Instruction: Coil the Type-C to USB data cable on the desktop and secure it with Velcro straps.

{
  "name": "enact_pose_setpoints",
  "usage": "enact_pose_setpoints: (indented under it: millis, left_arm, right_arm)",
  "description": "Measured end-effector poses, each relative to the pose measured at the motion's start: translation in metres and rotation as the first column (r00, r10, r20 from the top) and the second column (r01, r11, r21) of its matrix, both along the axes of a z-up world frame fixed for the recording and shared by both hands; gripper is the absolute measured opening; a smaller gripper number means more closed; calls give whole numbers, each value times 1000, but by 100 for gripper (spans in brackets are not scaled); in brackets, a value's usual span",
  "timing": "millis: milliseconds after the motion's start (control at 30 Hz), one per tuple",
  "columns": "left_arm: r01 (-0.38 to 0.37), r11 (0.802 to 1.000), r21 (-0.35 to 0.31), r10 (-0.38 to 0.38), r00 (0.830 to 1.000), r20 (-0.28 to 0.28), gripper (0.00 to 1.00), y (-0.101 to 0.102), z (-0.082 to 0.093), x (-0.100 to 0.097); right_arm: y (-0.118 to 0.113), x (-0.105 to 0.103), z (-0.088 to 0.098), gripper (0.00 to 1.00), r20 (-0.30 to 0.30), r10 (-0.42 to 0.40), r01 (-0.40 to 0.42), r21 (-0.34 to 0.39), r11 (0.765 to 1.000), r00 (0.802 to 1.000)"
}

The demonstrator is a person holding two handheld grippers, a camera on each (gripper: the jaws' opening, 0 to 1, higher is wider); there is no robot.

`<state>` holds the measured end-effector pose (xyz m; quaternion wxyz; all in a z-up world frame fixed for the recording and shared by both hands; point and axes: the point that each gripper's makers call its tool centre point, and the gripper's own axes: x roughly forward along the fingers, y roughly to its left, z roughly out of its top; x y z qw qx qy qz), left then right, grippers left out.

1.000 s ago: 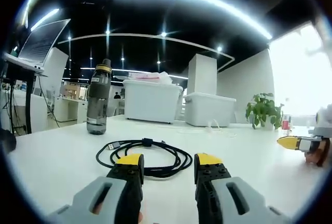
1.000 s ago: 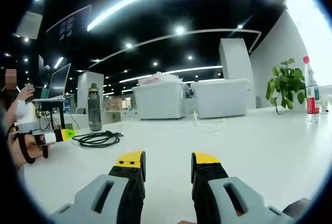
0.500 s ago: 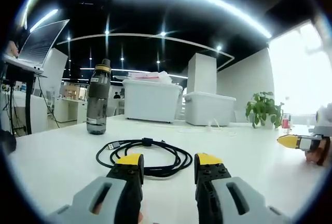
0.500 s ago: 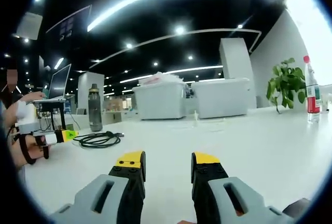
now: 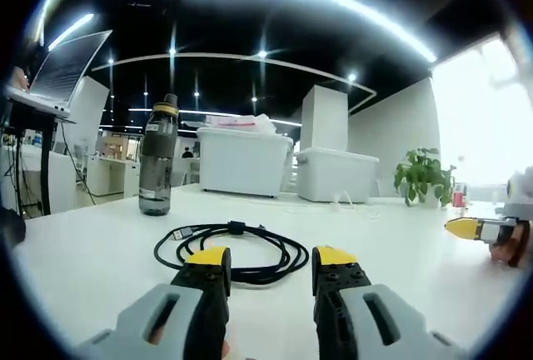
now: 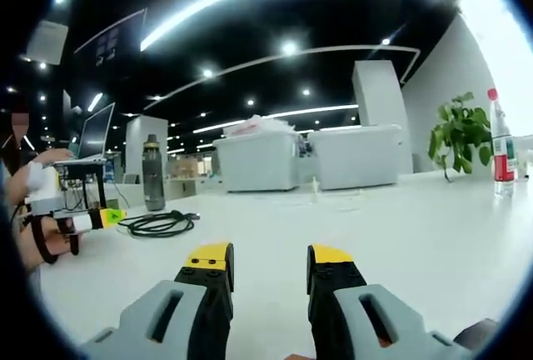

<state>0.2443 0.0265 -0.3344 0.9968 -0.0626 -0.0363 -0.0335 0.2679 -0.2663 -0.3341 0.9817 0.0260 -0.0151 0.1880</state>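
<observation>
Cable first in importance, though the white table carrying it is largest; it lies loosely looped just ahead of the left hand-held gripper, released for a pickup. Right hand-held gripper, also released, waits well apart.

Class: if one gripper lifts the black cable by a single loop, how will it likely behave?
The black cable lies in loose, uneven loops on the white desktop, so it probably sags and uncoils. Its thin strands suggest that it is light. The free plug end may trail.
</observation>
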Motion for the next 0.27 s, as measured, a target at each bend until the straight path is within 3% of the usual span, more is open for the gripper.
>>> enact_pose_setpoints:
  millis: [267]
  left_arm:
    - [0,1000,0,0,1000,0,40,-1,-1,-4]
  right_arm:
    - [0,0,0,34,0,1,-1,1,1000,1000]
